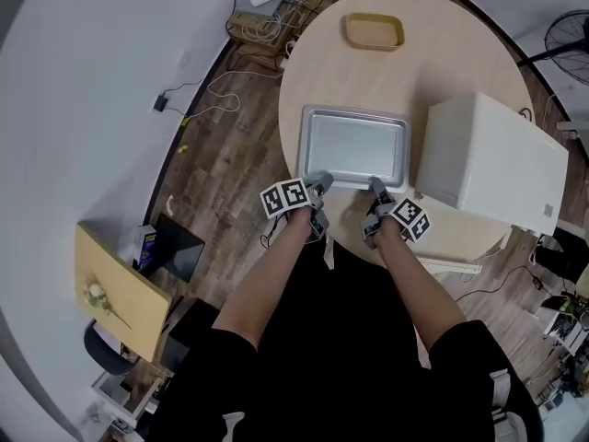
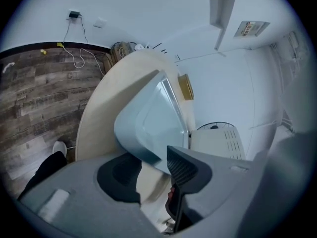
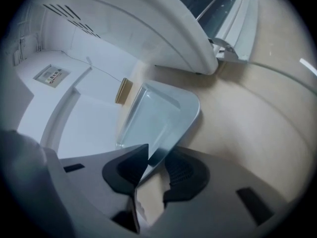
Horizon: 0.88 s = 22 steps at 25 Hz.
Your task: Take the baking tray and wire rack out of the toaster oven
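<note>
Jaws of the left gripper (image 1: 317, 184) stand apart, with the near left corner of the baking tray (image 1: 354, 145) lying loose in the gap; the left gripper view shows bare table between the tray's rim and the left pad. Those of the right gripper (image 1: 375, 186) are clamped on the tray's near rim, whose edge is pinched between the pads in the right gripper view.

That tray lies flat at the middle of the round table (image 1: 442, 53), just left of the white toaster oven (image 1: 492, 159), and looks empty. From the head view only the oven's top and one side show; a pale strip juts out low at its near edge, and the inside cannot be made out. In the right gripper view the oven fills the top of the frame, with a dark patch at upper right too blurred to read. Both forearms run up from the bottom of the frame.

A yellow dish (image 1: 374, 31) sits at the table's far edge. Below is a wood plank floor (image 1: 230, 155) with tangled cables (image 1: 267, 17) at the top, a small wooden side table (image 1: 115, 293) at lower left, and a fan (image 1: 566, 35) cut off at the right edge.
</note>
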Each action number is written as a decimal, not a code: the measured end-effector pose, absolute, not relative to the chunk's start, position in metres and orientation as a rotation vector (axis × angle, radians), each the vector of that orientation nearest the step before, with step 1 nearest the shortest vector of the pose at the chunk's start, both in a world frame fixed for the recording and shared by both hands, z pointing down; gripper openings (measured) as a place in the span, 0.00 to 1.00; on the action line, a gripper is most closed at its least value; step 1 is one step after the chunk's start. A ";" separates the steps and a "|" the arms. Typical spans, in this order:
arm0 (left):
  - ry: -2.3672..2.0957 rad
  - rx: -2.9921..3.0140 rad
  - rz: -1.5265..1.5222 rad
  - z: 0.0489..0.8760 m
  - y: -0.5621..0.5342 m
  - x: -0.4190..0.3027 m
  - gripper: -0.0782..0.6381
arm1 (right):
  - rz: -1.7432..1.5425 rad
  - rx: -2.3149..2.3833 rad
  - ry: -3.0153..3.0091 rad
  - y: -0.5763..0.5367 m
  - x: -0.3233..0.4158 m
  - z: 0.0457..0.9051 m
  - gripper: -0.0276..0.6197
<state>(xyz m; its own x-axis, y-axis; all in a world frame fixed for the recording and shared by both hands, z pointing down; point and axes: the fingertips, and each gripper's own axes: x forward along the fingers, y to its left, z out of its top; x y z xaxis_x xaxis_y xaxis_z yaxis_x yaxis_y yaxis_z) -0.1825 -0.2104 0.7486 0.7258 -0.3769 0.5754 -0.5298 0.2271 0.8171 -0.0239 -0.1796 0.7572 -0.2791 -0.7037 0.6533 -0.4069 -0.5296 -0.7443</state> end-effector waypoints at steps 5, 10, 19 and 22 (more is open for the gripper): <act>-0.750 1.379 0.269 0.754 -0.208 -0.186 0.35 | -1.955 -1.772 1.348 -0.179 -0.033 0.762 0.20; -0.685 1.376 0.395 0.753 -0.204 -0.185 0.42 | -1.998 -1.853 1.317 -0.179 -0.033 0.764 0.23; -0.690 1.368 0.410 0.746 -0.192 -0.192 0.48 | -2.035 -2.073 1.440 -0.170 -0.031 0.754 0.47; -0.687 1.372 0.384 0.739 -0.186 -0.196 0.48 | -2.014 -2.060 1.486 -0.164 -0.031 0.742 0.48</act>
